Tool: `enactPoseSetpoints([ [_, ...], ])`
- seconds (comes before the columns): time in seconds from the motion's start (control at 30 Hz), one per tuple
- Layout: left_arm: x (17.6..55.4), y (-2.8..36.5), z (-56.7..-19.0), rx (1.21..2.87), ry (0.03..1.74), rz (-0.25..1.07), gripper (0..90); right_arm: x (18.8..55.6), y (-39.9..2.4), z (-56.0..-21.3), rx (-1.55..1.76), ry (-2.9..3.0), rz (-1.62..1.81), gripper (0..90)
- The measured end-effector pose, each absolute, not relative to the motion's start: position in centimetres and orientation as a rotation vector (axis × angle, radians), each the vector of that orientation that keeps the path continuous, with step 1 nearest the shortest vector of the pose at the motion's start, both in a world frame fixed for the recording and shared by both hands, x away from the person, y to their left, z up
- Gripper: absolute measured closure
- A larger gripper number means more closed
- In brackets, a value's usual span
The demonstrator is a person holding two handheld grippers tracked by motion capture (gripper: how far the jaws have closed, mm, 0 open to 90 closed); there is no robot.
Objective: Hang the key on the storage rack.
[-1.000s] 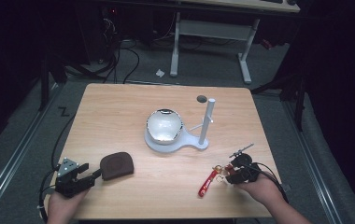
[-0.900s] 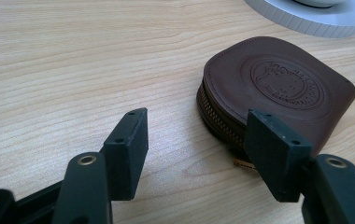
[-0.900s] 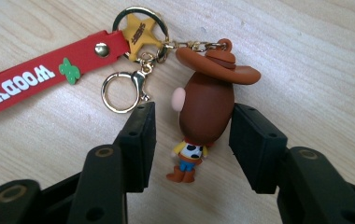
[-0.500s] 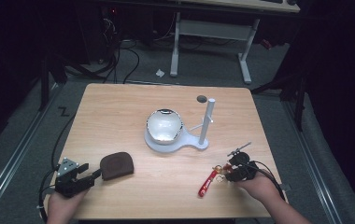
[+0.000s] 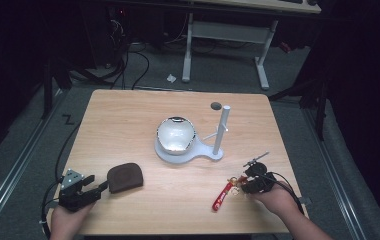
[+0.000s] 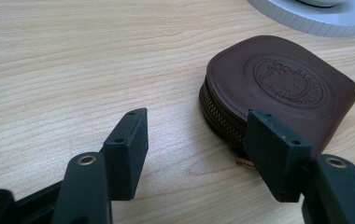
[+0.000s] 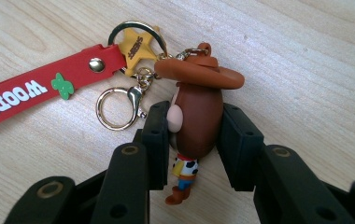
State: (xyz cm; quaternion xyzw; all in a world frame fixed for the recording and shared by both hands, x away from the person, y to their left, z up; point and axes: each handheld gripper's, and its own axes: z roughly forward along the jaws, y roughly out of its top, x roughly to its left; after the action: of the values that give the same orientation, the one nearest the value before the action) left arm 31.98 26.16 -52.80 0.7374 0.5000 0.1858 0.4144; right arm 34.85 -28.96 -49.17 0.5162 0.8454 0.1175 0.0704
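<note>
A cowboy figure keychain (image 7: 199, 72) lies on the wooden table with a red strap (image 7: 35, 91), a yellow star and metal rings. My right gripper (image 7: 196, 119) has just been closing its jaws, and both pads now press on the figure's head. From above, that gripper (image 5: 245, 184) sits at the front right, with the red strap (image 5: 221, 196) to its left. A brown zipped leather pouch (image 6: 278, 88) lies at the front left. My left gripper (image 6: 199, 140) stands open just short of the pouch (image 5: 125, 176), its right jaw beside the pouch's edge.
A white stand (image 5: 198, 152) at the table's middle carries a shiny round bowl (image 5: 176, 134) and an upright post (image 5: 221, 130). A small dark disc (image 5: 216, 105) lies behind it. The table's front edge runs close under both hands.
The right gripper's jaws have closed onto the cowboy figure. Both hands, the pouch and the left gripper stay where they were.
</note>
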Motion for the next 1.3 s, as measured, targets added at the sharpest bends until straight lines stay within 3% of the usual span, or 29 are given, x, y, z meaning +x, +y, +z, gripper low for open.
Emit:
enactPoseSetpoints([
  [1.3, 32.0, 26.1, -53.0, 1.85, 1.257, 0.459, 39.9, 32.2, -29.2, -40.7, 1.491, 2.615, 0.45, 66.5],
])
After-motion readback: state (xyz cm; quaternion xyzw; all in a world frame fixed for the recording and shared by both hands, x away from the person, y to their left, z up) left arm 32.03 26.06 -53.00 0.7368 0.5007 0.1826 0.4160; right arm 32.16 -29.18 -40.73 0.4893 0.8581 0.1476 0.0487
